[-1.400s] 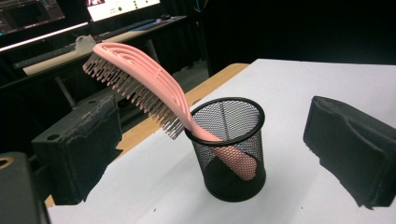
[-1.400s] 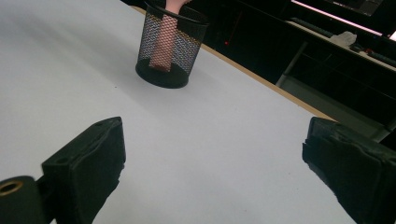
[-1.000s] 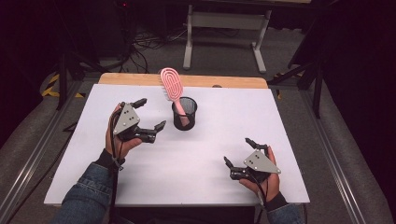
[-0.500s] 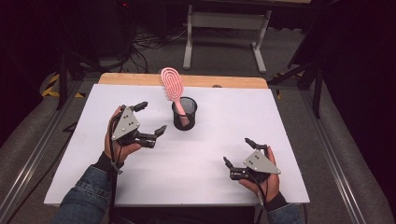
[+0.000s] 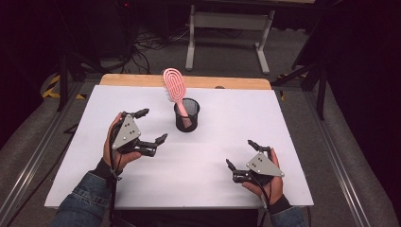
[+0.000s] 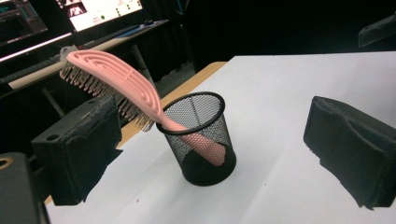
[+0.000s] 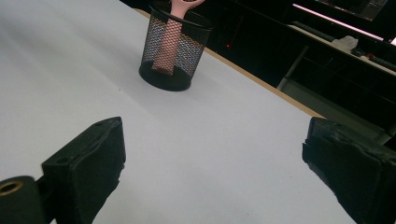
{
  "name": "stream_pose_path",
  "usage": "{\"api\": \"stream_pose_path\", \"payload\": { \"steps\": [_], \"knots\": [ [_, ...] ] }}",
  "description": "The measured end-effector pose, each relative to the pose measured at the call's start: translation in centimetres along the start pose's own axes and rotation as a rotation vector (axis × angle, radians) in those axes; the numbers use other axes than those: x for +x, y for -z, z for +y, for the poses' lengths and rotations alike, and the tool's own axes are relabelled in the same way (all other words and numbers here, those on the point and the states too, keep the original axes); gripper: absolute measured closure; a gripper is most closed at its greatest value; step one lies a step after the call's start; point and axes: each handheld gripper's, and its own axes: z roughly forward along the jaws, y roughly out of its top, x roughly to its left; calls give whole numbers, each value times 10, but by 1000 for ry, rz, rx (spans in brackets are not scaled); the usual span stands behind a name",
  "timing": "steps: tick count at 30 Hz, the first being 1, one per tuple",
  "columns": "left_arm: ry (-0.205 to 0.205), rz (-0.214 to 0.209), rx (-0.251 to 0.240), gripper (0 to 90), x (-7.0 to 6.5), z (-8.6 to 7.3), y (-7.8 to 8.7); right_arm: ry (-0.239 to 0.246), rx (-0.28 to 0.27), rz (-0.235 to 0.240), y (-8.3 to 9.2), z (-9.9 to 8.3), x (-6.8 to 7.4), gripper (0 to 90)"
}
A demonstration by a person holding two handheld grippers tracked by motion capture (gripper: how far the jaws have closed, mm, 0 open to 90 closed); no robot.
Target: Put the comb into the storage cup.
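Pink brush (image 5: 174, 85) leans in the mesh cup (image 5: 187, 115); your left gripper (image 5: 144, 128), jaws spread, is near. Grip brush head w/o tipping cup. Right gripper (image 5: 242, 157) also spread, idle.

Lighting: white desk (image 5: 302, 127) evenly and brightly lit from above, surroundings falling off to near black; lit monitors (image 6: 98, 8) glow at the top of the left gripper view. Shadows: soft and short, pooled under the mesh cup (image 6: 201, 140). Sharpness: high view slightly soft and grainy; near black pads (image 7: 88, 163) blurred, mild edge stretching.
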Motion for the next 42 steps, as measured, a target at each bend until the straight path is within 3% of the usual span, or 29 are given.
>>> {"api": "stream_pose_path", "payload": {
  "steps": [4, 7, 14, 18, 42],
  "knots": [
    [-6, -4, 9, 53, -2, -3, 3, 1, -2, 0, 0, 0, 0, 63],
    [-35, 6, 27, 52, -4, -5, 5, 1, -1, 1, 0, 0, 0, 63],
    [-31, -4, 39, 51, -7, -10, 12, 3, -2, -1, 1, 1, 0, 63],
    [-25, -30, 56, 51, -8, -14, 15, 5, -3, -2, 1, 1, 0, 63],
    [-58, -18, 89, 46, -17, -33, 35, 5, -4, 3, 1, 2, 1, 61]
  ]
}}
